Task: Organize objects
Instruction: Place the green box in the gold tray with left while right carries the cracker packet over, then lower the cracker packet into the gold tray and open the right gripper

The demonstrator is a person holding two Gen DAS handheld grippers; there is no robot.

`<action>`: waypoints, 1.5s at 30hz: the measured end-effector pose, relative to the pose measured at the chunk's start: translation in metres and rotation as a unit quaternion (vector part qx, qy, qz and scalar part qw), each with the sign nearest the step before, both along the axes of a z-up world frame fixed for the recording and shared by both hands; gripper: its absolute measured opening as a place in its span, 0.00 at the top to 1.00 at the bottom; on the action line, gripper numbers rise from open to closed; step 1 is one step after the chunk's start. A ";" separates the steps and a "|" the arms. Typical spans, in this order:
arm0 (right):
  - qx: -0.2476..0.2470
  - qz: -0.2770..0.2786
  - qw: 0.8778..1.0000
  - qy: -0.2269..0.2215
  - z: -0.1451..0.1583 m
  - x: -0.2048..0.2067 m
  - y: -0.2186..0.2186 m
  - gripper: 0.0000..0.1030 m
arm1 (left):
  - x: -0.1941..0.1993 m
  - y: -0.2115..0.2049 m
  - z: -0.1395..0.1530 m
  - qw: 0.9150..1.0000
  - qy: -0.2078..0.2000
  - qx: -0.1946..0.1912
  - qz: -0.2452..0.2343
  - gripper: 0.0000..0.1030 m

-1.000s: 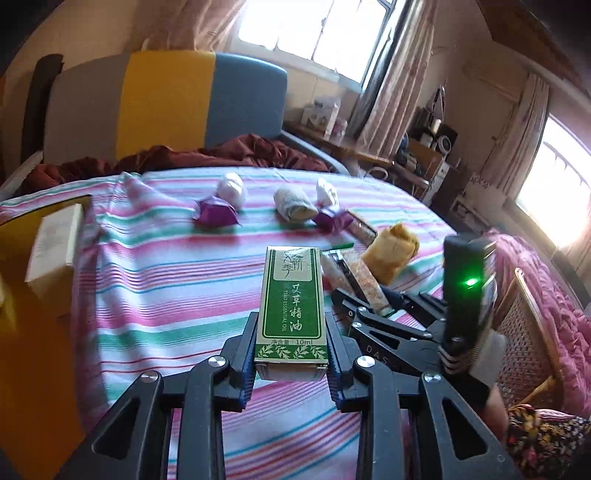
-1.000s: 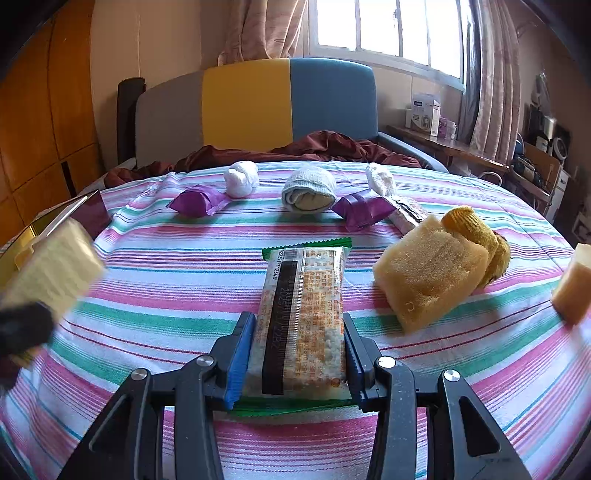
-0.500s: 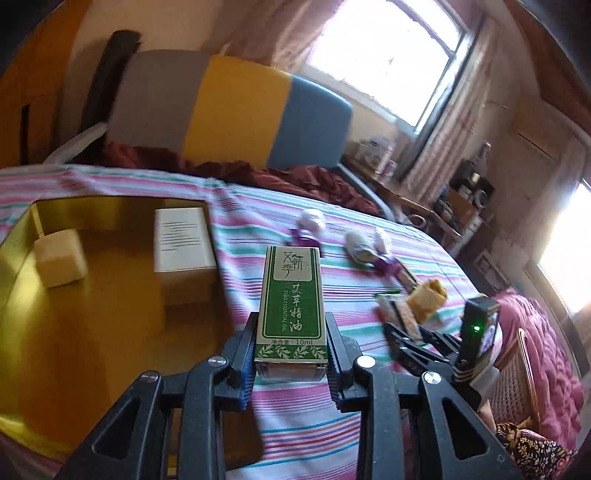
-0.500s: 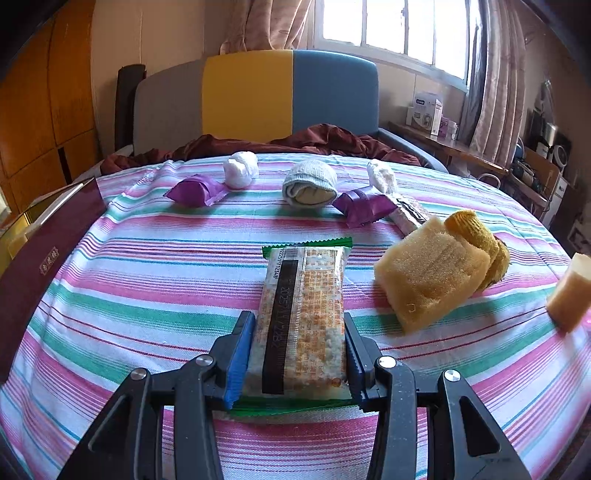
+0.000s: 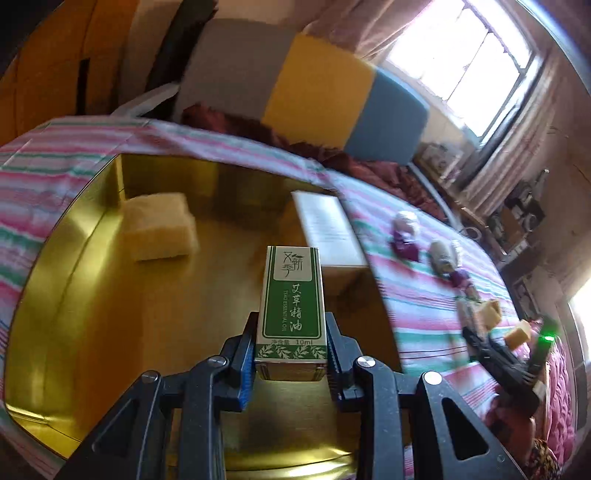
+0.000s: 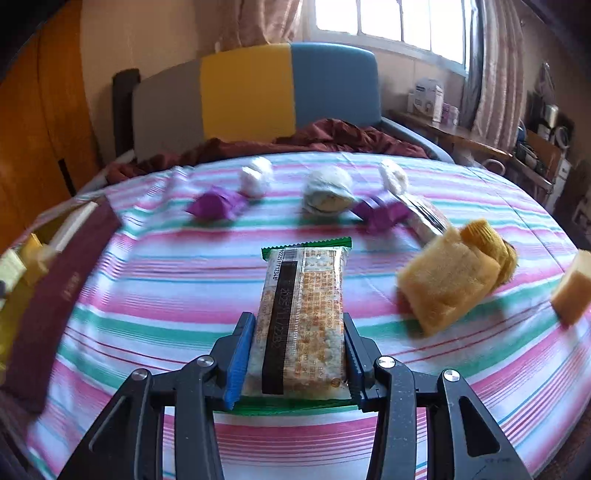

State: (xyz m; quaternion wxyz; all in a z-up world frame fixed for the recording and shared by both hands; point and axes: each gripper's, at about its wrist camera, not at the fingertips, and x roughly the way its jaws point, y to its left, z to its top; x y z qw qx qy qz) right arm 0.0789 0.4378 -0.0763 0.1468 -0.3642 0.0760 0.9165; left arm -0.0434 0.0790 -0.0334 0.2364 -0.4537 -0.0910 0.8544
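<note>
The left gripper (image 5: 290, 360) is showing black angular arms with triangular cut-outs, round silver screws at the joints and ribbed blue pads on the inner faces. The right gripper (image 6: 295, 360) is looking the same in its own view. In the left wrist view, at 4 o'clock, its black body is carrying a small glowing green light.

The green box (image 5: 290, 295) reads "TSAO ESSENTIAL OIL" and "10ml".

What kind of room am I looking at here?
Most likely a lived-in bedroom at home: a bed under a striped sheet, a padded grey, yellow and blue headboard, and curtained windows beside cluttered shelves.
</note>
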 end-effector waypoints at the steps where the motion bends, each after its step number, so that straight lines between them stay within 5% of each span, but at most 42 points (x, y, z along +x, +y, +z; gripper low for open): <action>1: -0.003 0.006 1.000 0.005 0.004 -0.001 -0.005 0.56 | -0.003 -0.003 -0.002 1.000 -0.005 -0.003 0.006 0.70; 19: -0.057 0.166 0.981 0.077 0.090 -0.037 -0.128 0.56 | -0.062 -0.054 -0.024 0.989 -0.063 -0.100 0.090 0.69; 23: -0.070 0.192 0.977 0.067 0.092 -0.047 -0.154 0.56 | -0.073 -0.064 -0.030 0.983 -0.095 -0.106 0.116 0.49; 25: -0.072 0.204 0.974 0.059 0.091 -0.052 -0.166 0.56 | -0.072 -0.071 -0.029 0.983 -0.103 -0.079 0.128 0.41; 35: -0.092 0.255 0.963 -0.013 0.064 -0.086 -0.217 0.56 | 0.009 -0.087 -0.004 0.985 0.032 -0.032 0.168 0.36; 45: -0.096 0.247 0.962 -0.069 0.038 -0.135 -0.247 0.56 | 0.019 -0.101 -0.001 0.978 0.042 -0.012 0.205 0.36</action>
